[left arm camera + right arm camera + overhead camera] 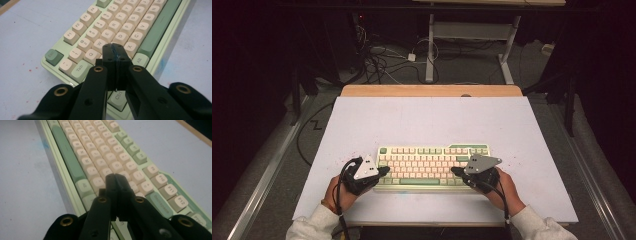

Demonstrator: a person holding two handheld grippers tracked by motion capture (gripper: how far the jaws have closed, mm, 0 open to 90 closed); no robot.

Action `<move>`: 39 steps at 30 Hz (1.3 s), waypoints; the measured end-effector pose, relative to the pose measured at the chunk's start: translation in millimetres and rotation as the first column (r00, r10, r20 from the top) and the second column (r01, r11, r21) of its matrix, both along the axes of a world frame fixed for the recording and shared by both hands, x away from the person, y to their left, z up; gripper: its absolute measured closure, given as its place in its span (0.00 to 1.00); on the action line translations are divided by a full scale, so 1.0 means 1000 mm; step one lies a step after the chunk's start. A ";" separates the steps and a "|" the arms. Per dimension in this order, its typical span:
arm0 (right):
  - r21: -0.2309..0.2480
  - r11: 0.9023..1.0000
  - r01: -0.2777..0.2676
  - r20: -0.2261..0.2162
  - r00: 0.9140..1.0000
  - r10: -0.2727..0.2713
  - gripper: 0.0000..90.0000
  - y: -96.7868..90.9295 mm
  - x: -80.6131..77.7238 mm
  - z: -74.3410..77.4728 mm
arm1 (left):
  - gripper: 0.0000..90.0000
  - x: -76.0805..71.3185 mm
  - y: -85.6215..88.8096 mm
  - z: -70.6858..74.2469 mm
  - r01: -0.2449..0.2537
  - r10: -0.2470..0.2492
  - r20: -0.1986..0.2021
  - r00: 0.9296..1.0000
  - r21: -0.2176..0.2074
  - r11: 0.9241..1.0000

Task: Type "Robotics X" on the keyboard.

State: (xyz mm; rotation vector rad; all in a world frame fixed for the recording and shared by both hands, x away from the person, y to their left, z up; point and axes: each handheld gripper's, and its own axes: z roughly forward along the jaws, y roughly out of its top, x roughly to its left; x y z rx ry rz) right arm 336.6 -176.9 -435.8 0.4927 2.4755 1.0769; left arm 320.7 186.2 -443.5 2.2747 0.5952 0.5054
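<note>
Both jaws closed | left gripper [115, 48], right gripper [115, 178] over keyboard [432, 160] | nothing held

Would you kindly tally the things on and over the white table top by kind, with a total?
Keyboards: 1, the green and cream keyboard.
Grippers: 2, the left gripper and the right gripper, both with jaws closed over the keys.
Total: 3

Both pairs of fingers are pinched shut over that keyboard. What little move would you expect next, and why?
Probably a short press down with the left gripper: its closed tip hovers just above the keyboard keys near S and X, like a typing finger. The right gripper waits likewise over the other end.
</note>
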 end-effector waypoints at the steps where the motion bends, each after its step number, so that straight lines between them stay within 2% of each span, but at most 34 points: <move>1: -0.010 1.000 0.003 -0.003 1.000 -0.003 1.00 -0.001 0.001 -0.002 | 0.97 0.000 0.000 0.000 0.001 -0.001 0.001 1.000 0.000 1.000; 8: -0.046 0.998 0.031 -0.031 0.999 -0.032 1.00 -0.008 0.007 -0.011 | 0.97 0.001 -0.003 -0.001 0.010 -0.010 0.000 1.000 0.005 1.000; 21: -0.080 0.996 0.030 -0.054 0.998 -0.034 1.00 -0.007 0.008 -0.016 | 0.97 0.001 -0.001 0.002 0.004 -0.004 0.008 1.000 -0.005 1.000; 39: -0.071 0.996 0.044 -0.060 0.997 -0.048 1.00 -0.008 0.008 -0.017 | 0.97 0.007 -0.012 0.010 0.022 -0.022 0.026 0.999 -0.019 1.000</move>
